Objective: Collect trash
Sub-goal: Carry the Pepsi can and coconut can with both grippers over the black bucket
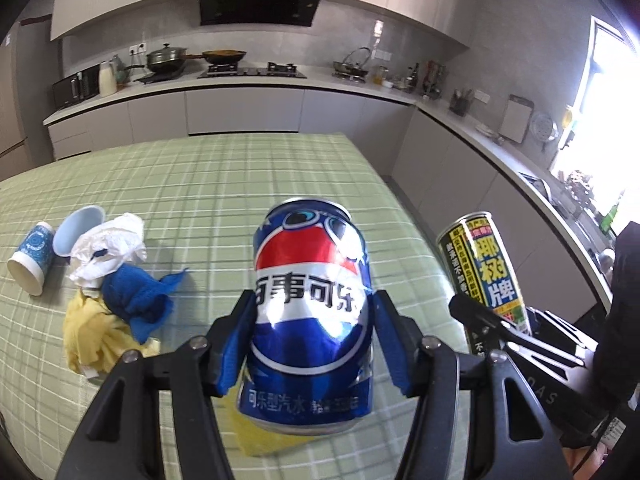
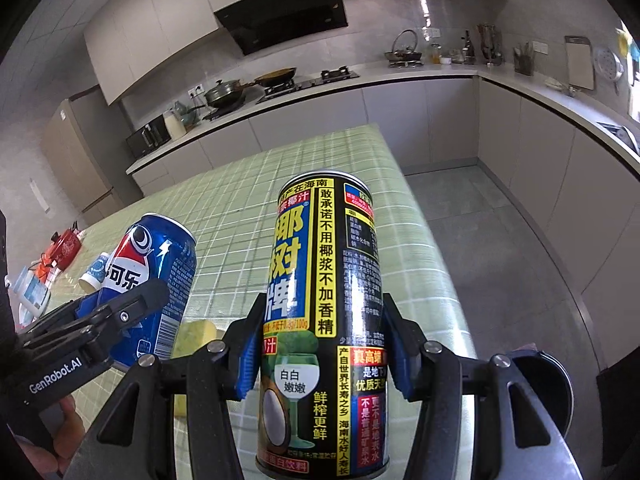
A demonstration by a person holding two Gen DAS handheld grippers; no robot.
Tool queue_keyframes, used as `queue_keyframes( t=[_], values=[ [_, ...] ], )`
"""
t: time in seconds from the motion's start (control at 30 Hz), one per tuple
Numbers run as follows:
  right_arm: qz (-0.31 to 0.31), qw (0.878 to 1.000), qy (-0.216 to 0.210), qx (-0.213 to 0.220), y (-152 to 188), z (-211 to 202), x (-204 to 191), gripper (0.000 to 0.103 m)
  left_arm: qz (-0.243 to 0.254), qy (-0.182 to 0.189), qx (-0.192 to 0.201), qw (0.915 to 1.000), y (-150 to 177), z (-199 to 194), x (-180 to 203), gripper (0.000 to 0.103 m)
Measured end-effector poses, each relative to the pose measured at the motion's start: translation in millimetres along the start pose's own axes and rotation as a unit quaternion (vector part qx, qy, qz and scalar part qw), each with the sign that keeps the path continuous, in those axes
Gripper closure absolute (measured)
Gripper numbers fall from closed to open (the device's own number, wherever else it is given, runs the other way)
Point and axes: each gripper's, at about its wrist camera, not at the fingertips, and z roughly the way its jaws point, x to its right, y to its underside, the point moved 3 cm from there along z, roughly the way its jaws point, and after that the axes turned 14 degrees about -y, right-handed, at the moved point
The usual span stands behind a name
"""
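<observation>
My left gripper (image 1: 314, 312) is shut on a blue Pepsi can (image 1: 312, 320), held upright above the green checked tablecloth (image 1: 220, 184). My right gripper (image 2: 320, 320) is shut on a tall black coconut-juice can (image 2: 324, 320), also lifted off the table. In the left wrist view the black can (image 1: 486, 276) shows at the right; in the right wrist view the Pepsi can (image 2: 156, 280) shows at the left. On the table's left lie a paper cup (image 1: 32, 258) on its side, a light blue cup (image 1: 78, 230), crumpled white paper (image 1: 108, 248), a blue cloth (image 1: 136, 296) and a yellow cloth (image 1: 96, 340).
A yellow sponge-like piece (image 1: 264, 438) lies on the table under the Pepsi can. A dark round bin rim (image 2: 548, 380) shows at the lower right, off the table's right edge. A red item (image 2: 64, 246) sits at the far left. Kitchen counters run behind and along the right.
</observation>
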Motion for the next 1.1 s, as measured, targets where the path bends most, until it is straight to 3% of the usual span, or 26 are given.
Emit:
queue_keyframes(
  t=[0.37, 0.63, 0.87, 1.1],
  values=[
    [0.05, 0.996, 0.074, 0.011, 32.4, -58.6, 45.5, 0.048, 0.029, 0.068, -0.009, 0.9972, 24.9, -6.1, 52.2, 0.044],
    [0.08, 0.991, 0.106, 0.012, 56.9, -112.2, 122.4, 0.048, 0.056, 0.094, -0.011, 0.994, 38.4, -24.6, 126.2, 0.044],
    [0.083, 0.992, 0.09, -0.044, 80.5, -121.2, 203.2, 0.048, 0.052, 0.087, -0.036, 0.9942, 62.0, -18.6, 210.6, 0.044],
    [0.076, 0.991, 0.055, -0.097, 110.2, -110.0, 261.1, 0.048, 0.047, 0.056, -0.066, 0.9951, 89.4, 4.2, 257.9, 0.044]
  ],
)
